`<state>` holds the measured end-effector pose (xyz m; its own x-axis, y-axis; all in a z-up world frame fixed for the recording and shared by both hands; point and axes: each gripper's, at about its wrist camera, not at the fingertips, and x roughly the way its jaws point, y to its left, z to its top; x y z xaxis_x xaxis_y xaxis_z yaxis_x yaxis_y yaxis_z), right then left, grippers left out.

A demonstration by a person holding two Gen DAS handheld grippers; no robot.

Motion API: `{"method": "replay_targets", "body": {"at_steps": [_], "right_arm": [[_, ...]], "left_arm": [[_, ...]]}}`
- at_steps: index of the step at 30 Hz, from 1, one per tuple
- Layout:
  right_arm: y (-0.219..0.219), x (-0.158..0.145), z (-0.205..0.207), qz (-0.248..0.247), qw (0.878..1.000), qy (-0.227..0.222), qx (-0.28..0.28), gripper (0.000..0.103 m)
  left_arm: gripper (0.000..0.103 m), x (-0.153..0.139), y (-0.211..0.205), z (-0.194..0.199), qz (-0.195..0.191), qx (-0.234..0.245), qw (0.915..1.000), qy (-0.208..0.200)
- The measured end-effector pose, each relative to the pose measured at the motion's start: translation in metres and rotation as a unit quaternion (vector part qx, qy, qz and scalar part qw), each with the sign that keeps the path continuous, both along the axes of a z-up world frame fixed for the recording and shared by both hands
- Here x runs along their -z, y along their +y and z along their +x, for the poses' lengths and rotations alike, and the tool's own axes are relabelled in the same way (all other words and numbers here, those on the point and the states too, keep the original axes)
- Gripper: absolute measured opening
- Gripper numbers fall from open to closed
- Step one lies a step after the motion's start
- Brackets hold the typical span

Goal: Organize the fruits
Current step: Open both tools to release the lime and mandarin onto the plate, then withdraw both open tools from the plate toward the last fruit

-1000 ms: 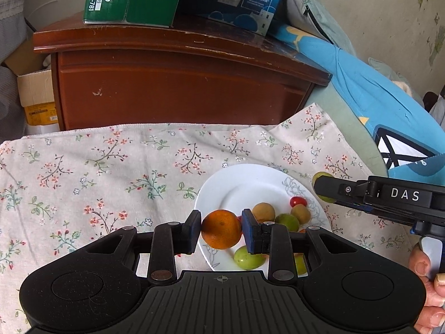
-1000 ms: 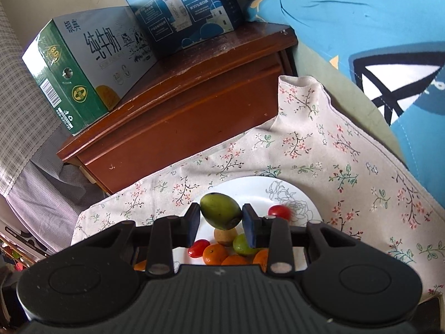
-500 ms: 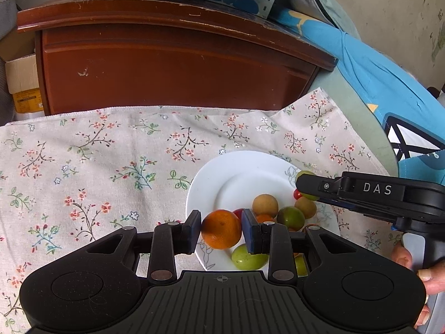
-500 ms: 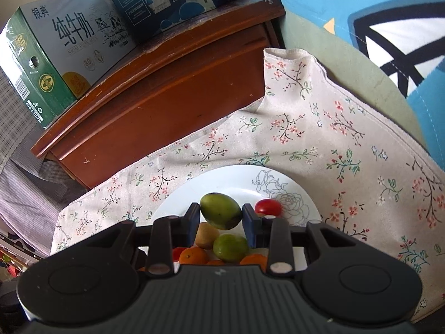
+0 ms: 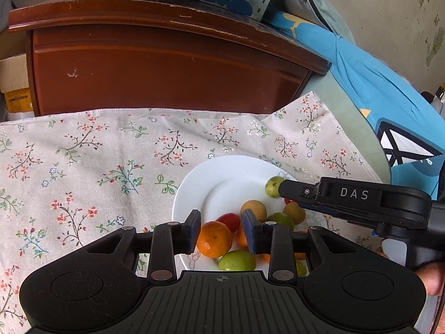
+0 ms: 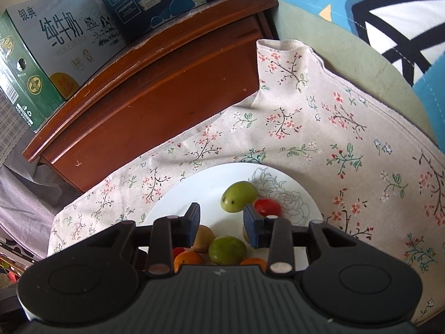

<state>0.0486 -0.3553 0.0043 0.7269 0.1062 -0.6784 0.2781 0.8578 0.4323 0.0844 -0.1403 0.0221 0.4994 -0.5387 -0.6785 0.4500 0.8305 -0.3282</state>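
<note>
Orange first: just opening the left claw [image 5: 221, 231], leaving the orange [image 5: 214, 239] loose between its jaws at the near edge of the white plate [image 5: 222, 172]; just opening the right claw [image 6: 221, 220] too, empty, with the green fruit [image 6: 238, 196] lying on the plate just beyond its tips, slightly right.

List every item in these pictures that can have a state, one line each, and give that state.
left hand-held gripper: jaws have just been opening; orange between them, not clamped
right hand-held gripper: jaws have just been opening; green fruit at their tips, not gripped
orange: resting on the plate beside other fruit
green fruit: lying on the plate
plate: holds a cluster of fruit, far part bare
floral cloth: spread under the plate
</note>
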Motion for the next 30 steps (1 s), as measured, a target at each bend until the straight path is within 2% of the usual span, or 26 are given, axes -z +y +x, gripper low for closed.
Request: {"method": "replay_targets", "body": {"at_steps": [3,7,10,16,22,30], "right_arm": [[0.001,-0.004,-0.002,-0.003,1.000,-0.004,-0.003,0.036],[0.003,-0.009,-0.005,0.001,1.000,-0.006,-0.005,0.036],[0.007,-0.011,-0.008,0.003,1.000,-0.006,-0.011,0.036],[0.020,-0.017,-0.017,-0.003,1.000,-0.009,-0.026,0.037],[0.036,-0.020,-0.027,-0.009,0.999,-0.009,-0.049,0.037],[0.064,-0.015,-0.044,0.019,0.997,-0.005,-0.077,0.037]], "left_arm": [[0.054,-0.009,0.006,-0.002,-0.001,-0.017,0.9998,-0.010],[0.057,-0.024,0.015,-0.002,-0.002,-0.026,0.9995,-0.019],[0.065,-0.034,0.023,-0.003,0.006,-0.036,0.9991,-0.021],[0.071,-0.049,0.041,-0.010,0.027,-0.043,0.9981,-0.035],[0.072,-0.055,0.059,-0.020,0.050,-0.049,0.9964,-0.047],[0.073,-0.053,0.088,-0.029,0.060,-0.062,0.9955,-0.040]]}}
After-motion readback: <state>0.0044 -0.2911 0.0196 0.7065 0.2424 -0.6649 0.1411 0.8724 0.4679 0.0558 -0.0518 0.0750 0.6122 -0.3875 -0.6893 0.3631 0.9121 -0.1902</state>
